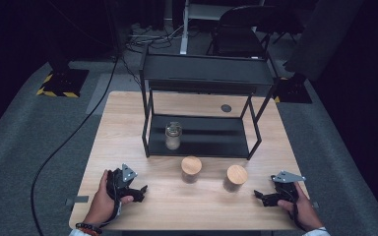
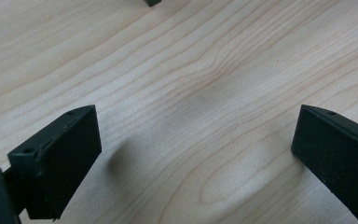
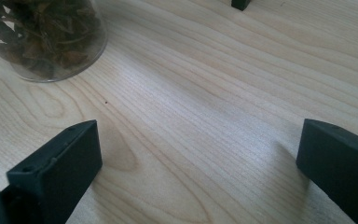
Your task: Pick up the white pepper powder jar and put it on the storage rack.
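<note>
Two glass jars with round wooden lids stand on the wooden table [image 1: 123, 118], one [image 1: 191, 169] left of the other [image 1: 236, 177]. A third glass jar [image 1: 173, 135] with a clear lid sits on the lower shelf of the black rack [image 1: 204, 73]. My left gripper [image 1: 140, 193] rests at the table's front left, held by a hand, its jaws wide apart over bare wood [image 2: 196, 154]. At the front right my right gripper [image 1: 260, 197] is also open [image 3: 198, 158]. A jar of dried leaves [image 3: 42, 37] stands ahead of it to the left, apart from the jaws.
The rack has two shelves and stands across the back half of the table; one foot [image 3: 241, 3] shows ahead of the right gripper. A small dark disc [image 1: 226, 108] lies behind the rack. A cable [image 1: 69, 137] runs over the grey floor at left.
</note>
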`<state>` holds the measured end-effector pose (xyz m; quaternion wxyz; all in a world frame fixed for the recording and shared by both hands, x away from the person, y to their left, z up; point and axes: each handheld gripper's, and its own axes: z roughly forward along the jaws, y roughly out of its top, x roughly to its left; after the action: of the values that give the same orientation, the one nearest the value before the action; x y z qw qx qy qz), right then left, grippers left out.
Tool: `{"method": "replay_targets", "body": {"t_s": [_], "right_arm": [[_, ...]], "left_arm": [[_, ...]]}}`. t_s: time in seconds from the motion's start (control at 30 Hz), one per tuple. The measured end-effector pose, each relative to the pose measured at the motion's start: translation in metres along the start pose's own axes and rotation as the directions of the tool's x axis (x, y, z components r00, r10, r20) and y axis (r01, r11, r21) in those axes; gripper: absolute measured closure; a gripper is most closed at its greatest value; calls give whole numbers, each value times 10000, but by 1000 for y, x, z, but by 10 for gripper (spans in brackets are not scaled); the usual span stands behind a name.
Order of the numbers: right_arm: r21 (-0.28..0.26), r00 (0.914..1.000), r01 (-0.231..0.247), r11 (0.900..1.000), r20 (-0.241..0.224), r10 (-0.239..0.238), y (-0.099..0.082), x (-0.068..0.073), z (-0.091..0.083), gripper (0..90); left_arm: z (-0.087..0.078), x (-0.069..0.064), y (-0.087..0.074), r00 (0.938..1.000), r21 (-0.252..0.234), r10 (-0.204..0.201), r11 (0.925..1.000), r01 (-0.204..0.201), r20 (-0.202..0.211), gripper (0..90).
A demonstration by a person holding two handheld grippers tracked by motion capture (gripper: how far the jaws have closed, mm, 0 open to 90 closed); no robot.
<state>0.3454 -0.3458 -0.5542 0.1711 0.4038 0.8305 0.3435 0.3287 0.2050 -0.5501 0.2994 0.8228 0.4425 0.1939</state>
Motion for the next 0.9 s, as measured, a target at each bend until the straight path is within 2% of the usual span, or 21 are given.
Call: {"method": "replay_targets", "body": {"t_s": [0.03,0.07,0.13,0.9], "right_arm": [[0,10000,-2,10000,-2,2,0,0,0,0],[1,10000,-5,10000,-3,5,0,0,0,0],[1,10000,0,10000,0,0,0,0,0,0],[-7,10000,42,10000,-34,-42,0,-1,0,0]], "left_arm": [[0,1,-1,9999,-24,-90,10000,90,84,11],[-1,4,-4,9989,33,-365,9993,364,296,6],[-1,7,-7,9982,-138,-391,9991,398,452,1],[-1,10,-9,9977,-205,-219,9995,233,637,0]]}}
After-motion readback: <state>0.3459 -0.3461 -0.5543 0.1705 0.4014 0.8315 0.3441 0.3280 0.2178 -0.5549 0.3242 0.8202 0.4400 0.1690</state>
